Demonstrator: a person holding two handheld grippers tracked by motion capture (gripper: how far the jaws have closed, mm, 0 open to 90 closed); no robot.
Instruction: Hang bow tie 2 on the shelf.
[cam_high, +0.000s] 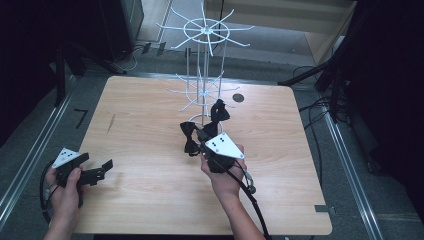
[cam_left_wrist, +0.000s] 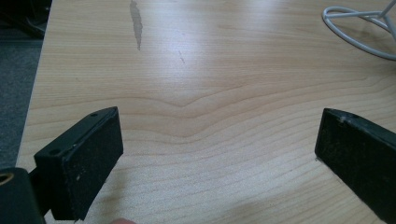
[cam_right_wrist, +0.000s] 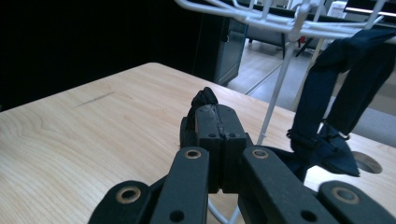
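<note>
- Trouble first: the right gripper (cam_high: 201, 136) has its fingers (cam_right_wrist: 217, 122) pinched fully together on a black bow tie (cam_high: 189, 138), and only a scrap of cloth pokes out past the tips, so I'd say that hold is thin and the tie could slide free on the way to the rack.
- The tie hangs off the gripper just above the table (cam_high: 145, 120), right in front of the foot of the white wire rack (cam_high: 204, 55), its two lobes dangling loose to the left.
- A second bow tie (cam_right_wrist: 334, 107) already hangs by its strap from a lower arm of the rack, close beside the gripper; a careless swing could knock it off its arm or tangle the two straps.
- The rack looks light and spindly, a thin pole on a ring base (cam_left_wrist: 359, 30). Push the tie hard against an arm and the whole thing could tip or skate across the wood, I reckon.
- From the right gripper view, the wire arms sit above and beyond the fingertips, so the lift has to clear them; catching the gripper under an arm would jolt everything.
- The left gripper (cam_high: 102, 169) rests near the left edge of the table, well apart from the action, fingers (cam_left_wrist: 84, 163) spread wide with nothing but bare wood between them. It isn't steadying the rack, which leaves the right hand with no backup.
- The cable (cam_high: 250, 197) trailing from the right gripper runs back along the forearm; it could drag on the table edge.
</note>
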